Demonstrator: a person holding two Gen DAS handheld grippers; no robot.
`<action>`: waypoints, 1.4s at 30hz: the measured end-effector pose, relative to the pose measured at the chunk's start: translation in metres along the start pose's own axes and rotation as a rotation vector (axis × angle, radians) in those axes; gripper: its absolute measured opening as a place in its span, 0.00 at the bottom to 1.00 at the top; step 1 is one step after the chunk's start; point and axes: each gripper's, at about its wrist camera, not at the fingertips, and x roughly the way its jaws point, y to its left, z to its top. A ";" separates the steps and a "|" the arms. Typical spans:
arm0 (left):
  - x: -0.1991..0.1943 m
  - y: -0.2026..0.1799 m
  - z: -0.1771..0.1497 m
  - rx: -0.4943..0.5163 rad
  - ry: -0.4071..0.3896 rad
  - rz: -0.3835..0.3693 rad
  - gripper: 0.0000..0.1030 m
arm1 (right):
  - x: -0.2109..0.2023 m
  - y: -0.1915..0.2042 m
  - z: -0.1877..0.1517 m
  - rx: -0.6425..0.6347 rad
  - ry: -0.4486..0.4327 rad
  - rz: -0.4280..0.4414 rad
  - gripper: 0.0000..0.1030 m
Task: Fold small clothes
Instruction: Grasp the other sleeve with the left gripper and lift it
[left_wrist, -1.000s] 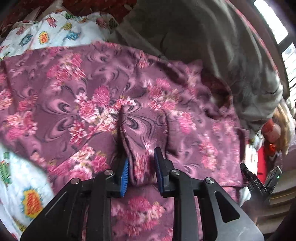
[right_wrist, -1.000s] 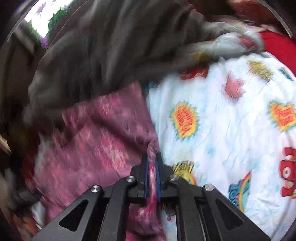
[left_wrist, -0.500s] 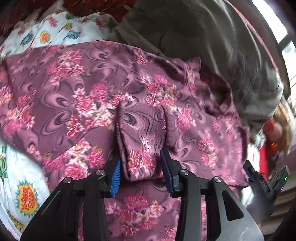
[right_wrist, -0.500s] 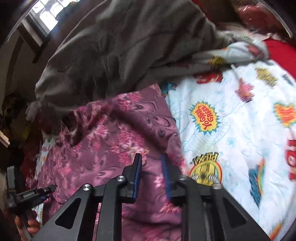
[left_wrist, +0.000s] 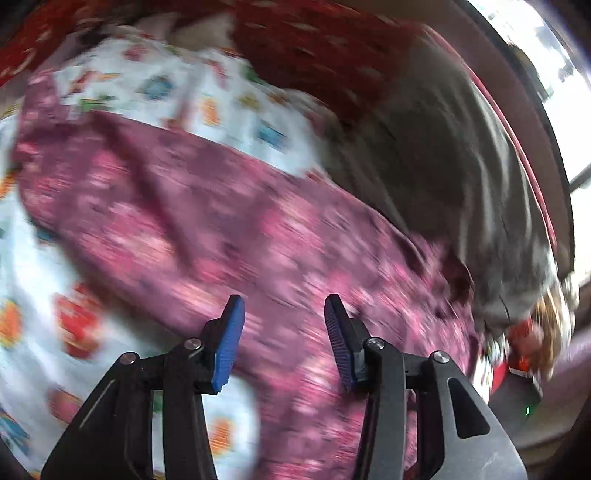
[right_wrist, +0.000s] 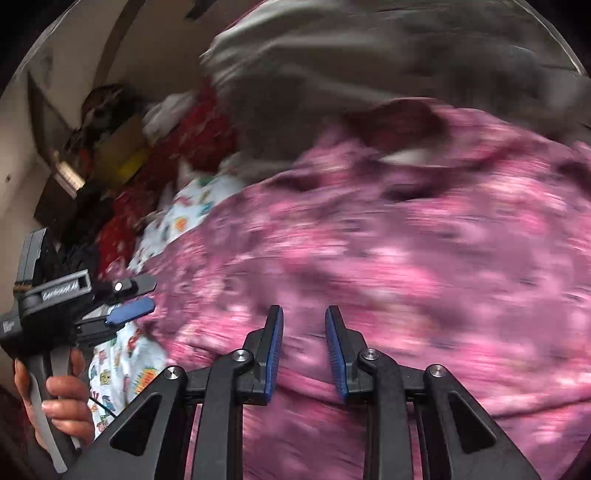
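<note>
A purple garment with pink flowers (left_wrist: 229, 229) lies spread on a white cartoon-print sheet (left_wrist: 33, 295); both views are motion-blurred. My left gripper (left_wrist: 282, 325) is open and empty just above the garment's near part. My right gripper (right_wrist: 303, 334) is open and empty over the same garment (right_wrist: 424, 258). The left gripper (right_wrist: 129, 299) also shows at the left of the right wrist view, held by a hand, beside the garment's edge.
A grey blanket (left_wrist: 461, 177) lies bunched behind the garment and also shows in the right wrist view (right_wrist: 351, 66). Red patterned cloth (left_wrist: 314, 48) lies at the back. A pile of clothes and boxes (right_wrist: 122, 147) sits by the wall. A window (left_wrist: 546, 66) is at the right.
Both grippers have let go of the garment's folds and opened wider. Both have pulled back and swung, blurring the views; the garment lies flatter.
</note>
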 end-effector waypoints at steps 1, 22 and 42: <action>-0.004 0.014 0.007 -0.022 -0.013 0.019 0.42 | 0.008 0.013 -0.003 -0.043 0.006 0.000 0.25; -0.011 0.189 0.101 -0.327 -0.171 0.317 0.50 | 0.009 0.012 -0.025 -0.098 -0.074 0.006 0.33; -0.041 0.054 0.076 -0.125 -0.173 0.003 0.09 | 0.006 0.018 -0.019 -0.117 -0.035 -0.036 0.33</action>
